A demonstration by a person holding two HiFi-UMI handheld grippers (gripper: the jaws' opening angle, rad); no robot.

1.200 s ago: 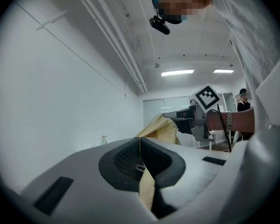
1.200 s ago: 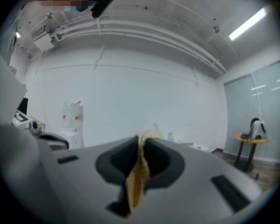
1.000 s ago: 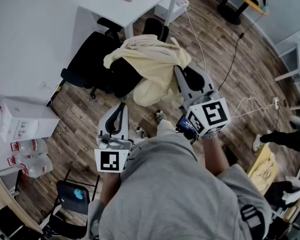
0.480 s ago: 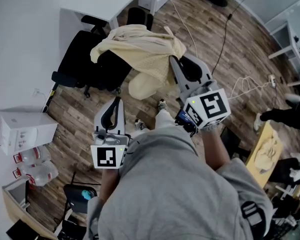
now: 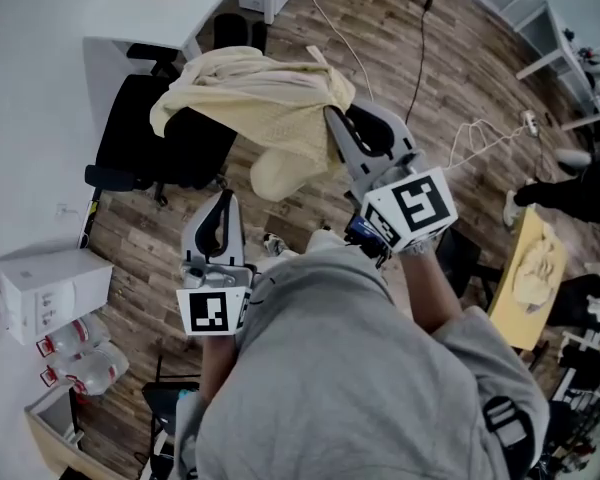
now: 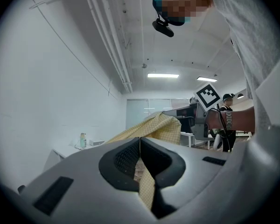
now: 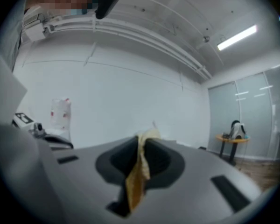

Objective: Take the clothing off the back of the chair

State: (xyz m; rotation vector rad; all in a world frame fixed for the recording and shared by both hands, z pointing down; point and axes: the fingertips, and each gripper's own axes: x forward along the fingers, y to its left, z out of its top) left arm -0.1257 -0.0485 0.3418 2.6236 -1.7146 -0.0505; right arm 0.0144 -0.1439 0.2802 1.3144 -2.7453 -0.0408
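Clothing [image 5: 265, 88] is coming off the chair [image 5: 140, 138] at 11 o'clock, right tongs [image 5: 331, 120] clamping its edge, left tongs [image 5: 223, 198] shut empty, likely needing lifting clear next.

Black chair [image 5: 145, 140], clothing [image 5: 255, 98] draped over it, blocks ahead of left gripper [image 5: 223, 200]; white desk [image 5: 145, 13] beyond. Wood floor [image 5: 480, 78] open right of right gripper [image 5: 332, 118], black cable [image 5: 421, 63] crossing.
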